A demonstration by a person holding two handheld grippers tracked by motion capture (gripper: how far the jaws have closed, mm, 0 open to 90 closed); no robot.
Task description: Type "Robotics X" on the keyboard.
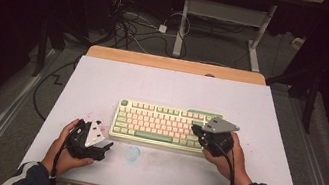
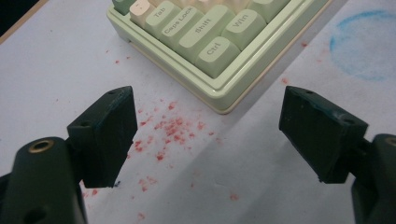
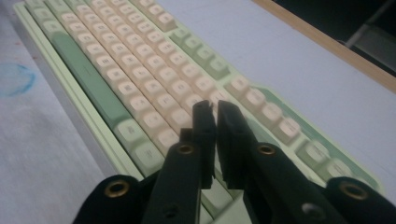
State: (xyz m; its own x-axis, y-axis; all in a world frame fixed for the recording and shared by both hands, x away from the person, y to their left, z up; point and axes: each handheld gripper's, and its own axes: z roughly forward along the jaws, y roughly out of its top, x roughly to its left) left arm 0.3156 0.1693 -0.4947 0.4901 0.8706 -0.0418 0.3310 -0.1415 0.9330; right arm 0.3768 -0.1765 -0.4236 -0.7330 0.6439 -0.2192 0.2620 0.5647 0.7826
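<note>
Here I had the pale green keyboard with cream and green keycaps (image 1: 164, 124) lying flat near the middle of the white-topped bench (image 1: 103, 82), its long side facing me. My right claw (image 3: 211, 108) hung low over the keyboard's right end, its two black jaws brought together with nothing between them, their tips just above the cream keys; I could not tell whether they touched a key. In the high view that right claw (image 1: 206, 133) sat over the keyboard's right edge, with the grey three-cornered plate on top. My left claw (image 2: 205, 126) rested by the keyboard's near left corner, jaws spread wide and empty, pointing at the corner where the Ctrl, Shift and Caps Lock keys showed. Between those jaws the bench carried a scatter of red specks (image 2: 170, 128). A smudged blue ring (image 1: 132, 153) marked the bench just in front of the keyboard.
</note>
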